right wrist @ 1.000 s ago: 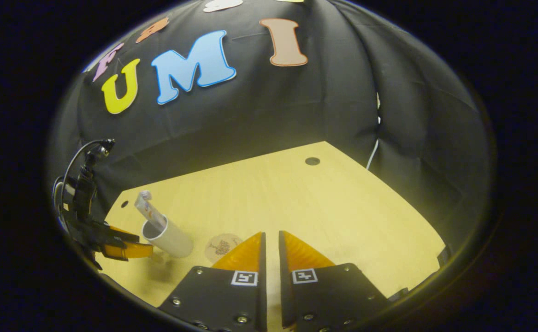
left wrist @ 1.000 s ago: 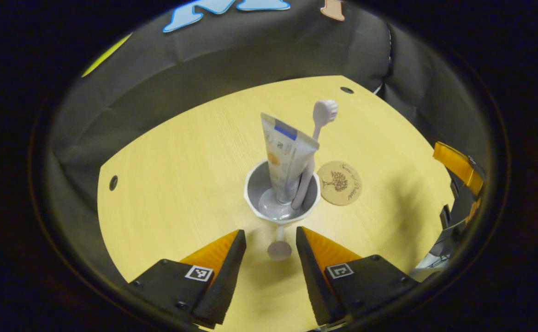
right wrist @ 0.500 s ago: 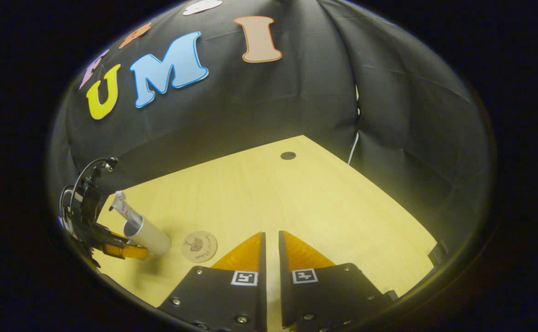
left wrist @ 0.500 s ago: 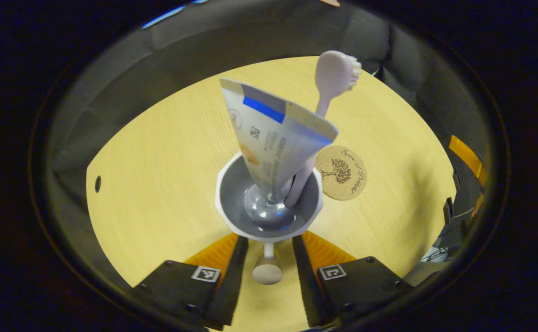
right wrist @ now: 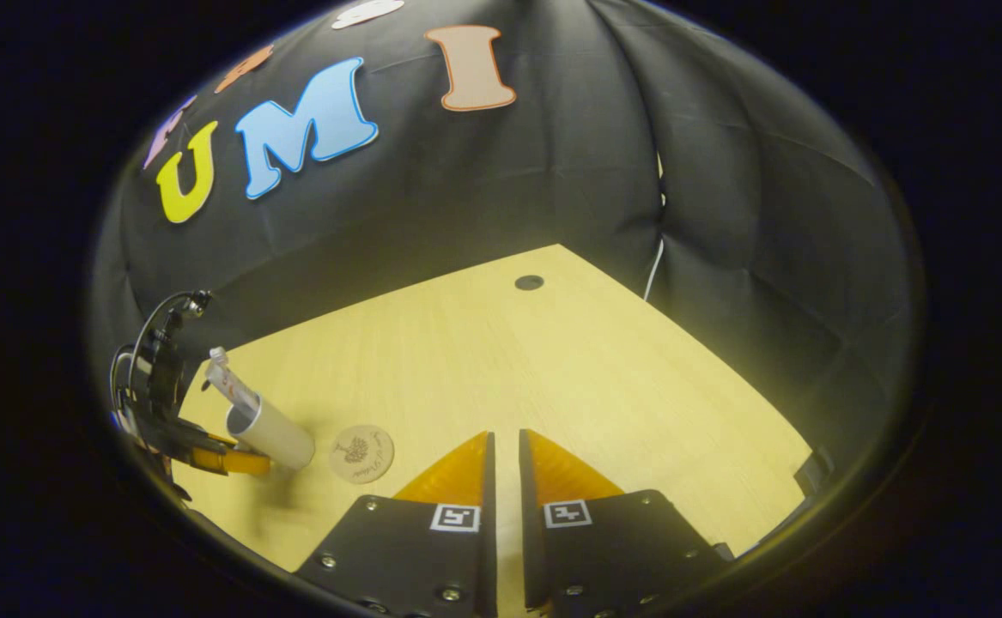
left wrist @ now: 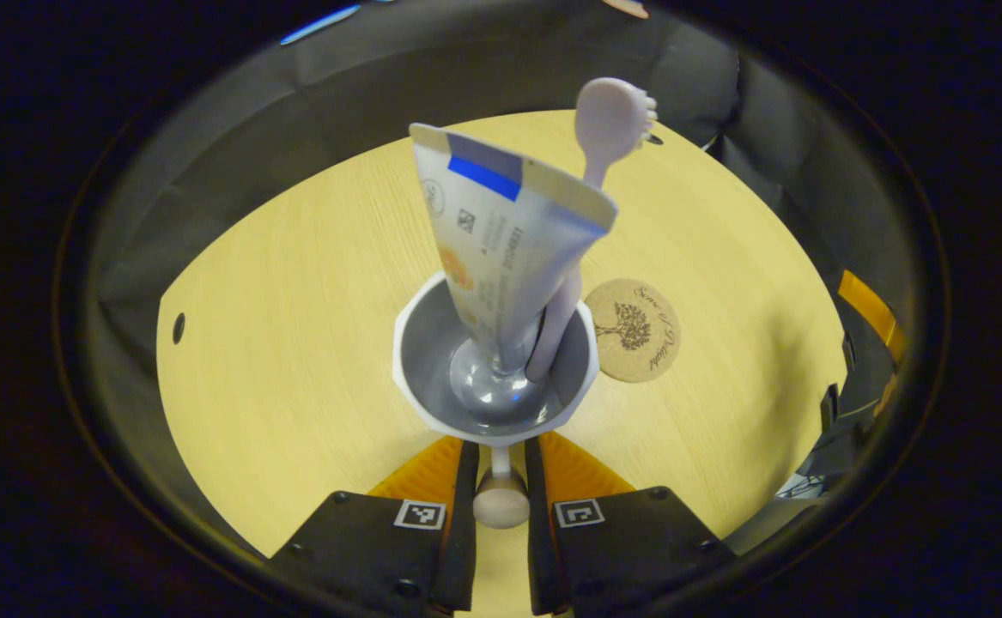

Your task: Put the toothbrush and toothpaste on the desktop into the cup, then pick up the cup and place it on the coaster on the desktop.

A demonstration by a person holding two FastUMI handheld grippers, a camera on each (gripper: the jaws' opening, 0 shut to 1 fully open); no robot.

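Desktop [left wrist: 294, 326] w/ coaster [left wrist: 633, 330], cup [left wrist: 432, 412]

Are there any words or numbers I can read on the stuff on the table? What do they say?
coaster: curly writing beside a tree picture, too blurred to read.
toothpaste, standing in the cup: small print, too small to read.
left gripper and right gripper: square black-and-white code marks, no words.
Nothing here reads clearly.

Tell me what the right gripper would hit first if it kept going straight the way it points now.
Nothing close: ahead of the right gripper lies bare desktop, then the booth wall. The cup and coaster sit off to its left. Depth is hard to judge.
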